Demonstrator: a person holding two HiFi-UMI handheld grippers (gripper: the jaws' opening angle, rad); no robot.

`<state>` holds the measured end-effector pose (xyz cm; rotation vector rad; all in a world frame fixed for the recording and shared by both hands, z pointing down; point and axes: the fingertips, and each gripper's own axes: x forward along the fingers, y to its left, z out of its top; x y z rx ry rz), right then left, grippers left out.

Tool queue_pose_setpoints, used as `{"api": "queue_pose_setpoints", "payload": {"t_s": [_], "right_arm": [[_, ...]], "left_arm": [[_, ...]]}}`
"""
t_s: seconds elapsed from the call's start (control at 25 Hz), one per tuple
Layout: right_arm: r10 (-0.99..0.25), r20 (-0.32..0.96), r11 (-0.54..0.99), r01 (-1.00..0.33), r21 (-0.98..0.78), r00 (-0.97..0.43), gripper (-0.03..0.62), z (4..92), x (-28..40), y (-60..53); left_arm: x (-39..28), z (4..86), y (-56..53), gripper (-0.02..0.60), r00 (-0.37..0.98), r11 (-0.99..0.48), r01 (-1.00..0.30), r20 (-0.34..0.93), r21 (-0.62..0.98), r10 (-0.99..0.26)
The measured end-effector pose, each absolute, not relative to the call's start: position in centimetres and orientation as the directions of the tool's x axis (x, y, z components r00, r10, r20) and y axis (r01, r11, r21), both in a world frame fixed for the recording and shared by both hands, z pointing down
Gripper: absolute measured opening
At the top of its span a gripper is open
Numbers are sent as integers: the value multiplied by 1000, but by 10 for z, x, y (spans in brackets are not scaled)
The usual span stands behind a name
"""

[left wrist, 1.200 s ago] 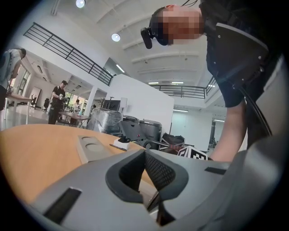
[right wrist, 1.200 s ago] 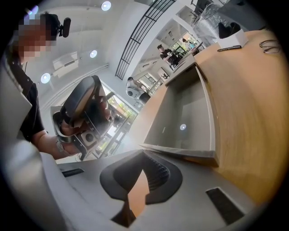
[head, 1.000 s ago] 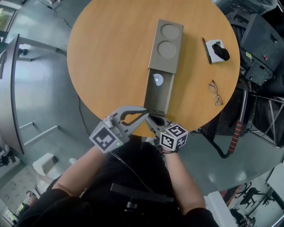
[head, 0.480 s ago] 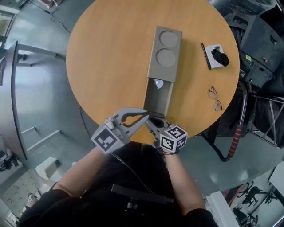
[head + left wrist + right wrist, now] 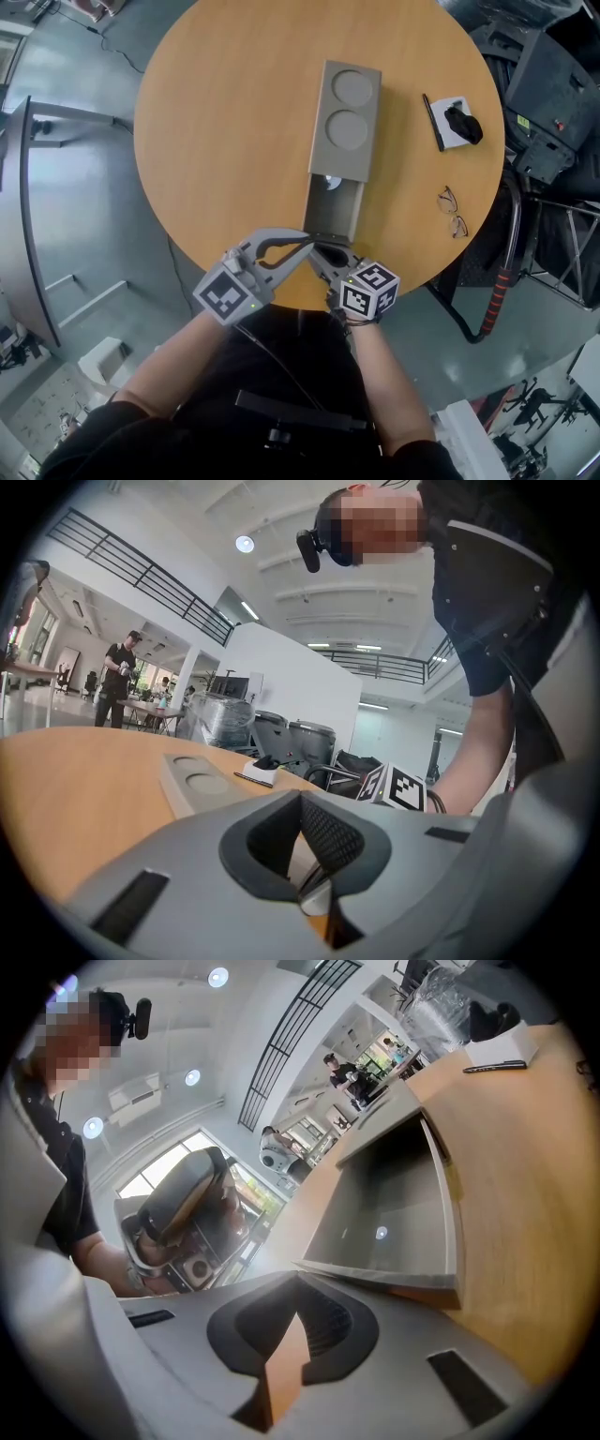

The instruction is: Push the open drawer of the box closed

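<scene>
A grey-brown box (image 5: 344,107) with two round recesses in its lid lies on the round wooden table (image 5: 225,141). Its drawer (image 5: 334,208) sticks out toward me, part open, and a white disc (image 5: 327,181) shows just at the box's mouth. My left gripper (image 5: 303,237) and right gripper (image 5: 320,251) are both shut, their tips side by side at the drawer's front wall. In the right gripper view the drawer (image 5: 398,1206) lies right before the shut right gripper (image 5: 281,1354). In the left gripper view the box (image 5: 199,784) lies beyond the shut left gripper (image 5: 312,878).
A white pad with a black object (image 5: 458,121) and a pen (image 5: 433,121) lie at the table's right. A pair of glasses (image 5: 453,212) rests near the right rim. Black chairs and gear (image 5: 544,103) stand off the table's right. The near table edge runs under my grippers.
The drawer has slid further into the box, and the white disc is now mostly under the lid. Both grippers have stayed at the drawer's front, following it forward.
</scene>
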<state>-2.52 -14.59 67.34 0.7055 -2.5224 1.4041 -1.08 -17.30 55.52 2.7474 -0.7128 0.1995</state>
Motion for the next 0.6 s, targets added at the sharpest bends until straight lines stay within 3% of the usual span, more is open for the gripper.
{"api": "queue_pose_setpoints", "payload": {"t_s": [0.6], "right_arm": [[-368, 352, 452, -497, -741, -860, 5, 674, -22, -210]], "left_arm": [[-25, 582, -202, 28, 871, -820, -485, 251, 303, -423]]}}
